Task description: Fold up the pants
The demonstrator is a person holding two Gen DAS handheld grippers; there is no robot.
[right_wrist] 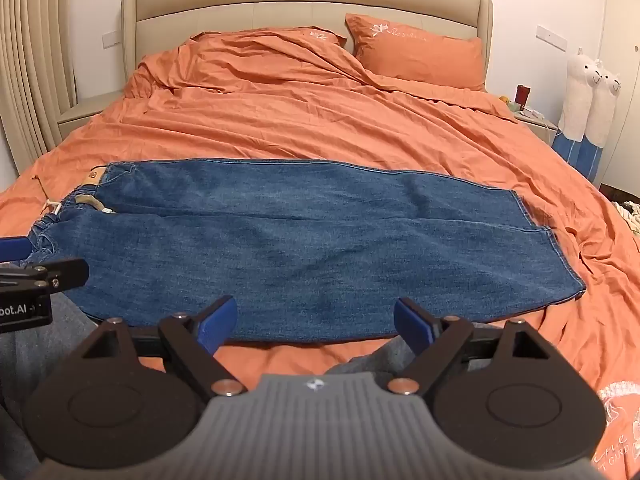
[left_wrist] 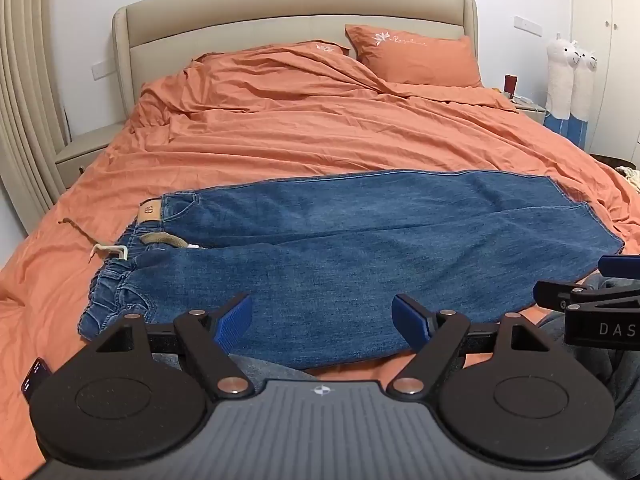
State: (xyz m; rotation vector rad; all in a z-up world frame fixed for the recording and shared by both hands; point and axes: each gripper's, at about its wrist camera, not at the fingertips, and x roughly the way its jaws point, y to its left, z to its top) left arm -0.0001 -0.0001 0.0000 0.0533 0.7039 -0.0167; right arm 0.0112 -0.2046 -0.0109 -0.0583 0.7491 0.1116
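A pair of blue jeans (left_wrist: 340, 248) (right_wrist: 312, 240) lies flat across the orange bed, waistband at the left, leg hems at the right, one leg beside the other. My left gripper (left_wrist: 322, 322) hovers over the near edge of the jeans toward the waist end, jaws wide apart with nothing between them. My right gripper (right_wrist: 314, 322) hangs over the near edge toward the middle of the legs, also open and empty. Each gripper shows at the edge of the other's view. A light drawstring (left_wrist: 110, 250) trails from the waistband.
The orange duvet (left_wrist: 320, 128) covers the bed, with two orange pillows (left_wrist: 416, 56) against the beige headboard (left_wrist: 296, 4). A phone (left_wrist: 36, 376) lies at the near left. Nightstands flank the bed; two plush alpacas (right_wrist: 592, 96) stand at the right. Grey-clad knees sit just below the grippers.
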